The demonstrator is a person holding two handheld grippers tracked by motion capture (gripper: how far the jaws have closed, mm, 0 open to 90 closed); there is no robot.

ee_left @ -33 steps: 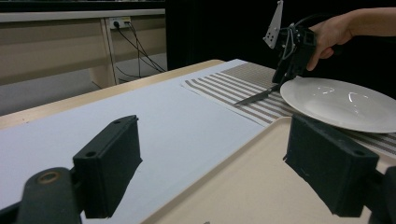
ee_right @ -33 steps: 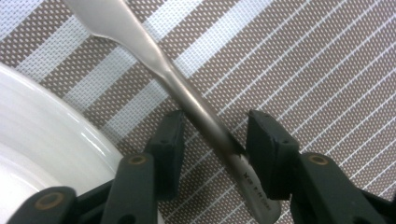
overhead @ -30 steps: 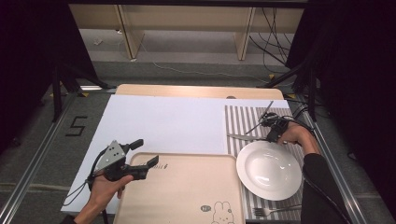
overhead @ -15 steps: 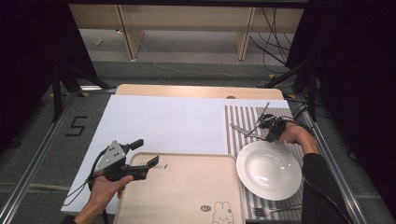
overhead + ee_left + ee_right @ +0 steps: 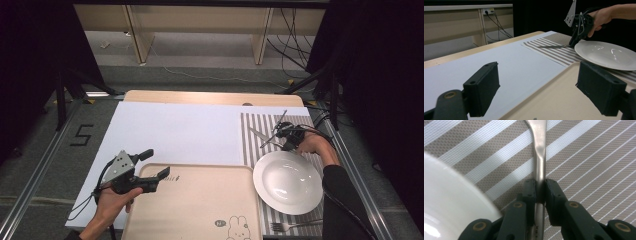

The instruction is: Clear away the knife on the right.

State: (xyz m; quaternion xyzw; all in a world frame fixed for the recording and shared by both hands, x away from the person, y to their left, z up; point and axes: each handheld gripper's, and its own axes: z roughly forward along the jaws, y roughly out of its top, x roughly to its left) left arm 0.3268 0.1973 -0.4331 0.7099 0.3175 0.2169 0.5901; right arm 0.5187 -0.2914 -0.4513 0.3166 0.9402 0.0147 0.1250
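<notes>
Right gripper (image 5: 284, 134): at the far right of the table, over the striped placemat (image 5: 252, 150), just beyond the far rim of the white plate (image 5: 287, 181); held in the person's right hand (image 5: 314, 145).
Right gripper jaws: have just been closing; now nearly together, pads pressed on both sides of a metal handle, as seen close up in the right gripper view (image 5: 540, 191).
Held item: knife (image 5: 261, 135), steel, slim handle clamped between the pads (image 5: 530, 191); handle widens toward the blade beyond the jaws (image 5: 539, 147).
Knife position: on the striped placemat, blade pointing toward the white sheet (image 5: 175, 132), lying low and near level in the left gripper view (image 5: 550, 46); whether the blade touches the mat cannot be told.
Plate: round, white, empty, resting on the placemat just beside the right edge of the wooden tray (image 5: 200, 200); rim just beside the right gripper's jaws (image 5: 454, 202).
Left gripper (image 5: 150, 172): at the near left, held in the person's left hand (image 5: 111, 205), over the far left corner of the tray.
Left gripper jaws: spread wide, nothing between the pads (image 5: 482, 90); tray corner and white sheet visible through the gap.
Tray: light wood, rabbit print near the front edge, lying on the white sheet.
Fork (image 5: 295, 226): on the placemat at the near side of the plate, apart from both grippers.
Table (image 5: 210, 97): light wood, bare strip visible beyond the sheet.
</notes>
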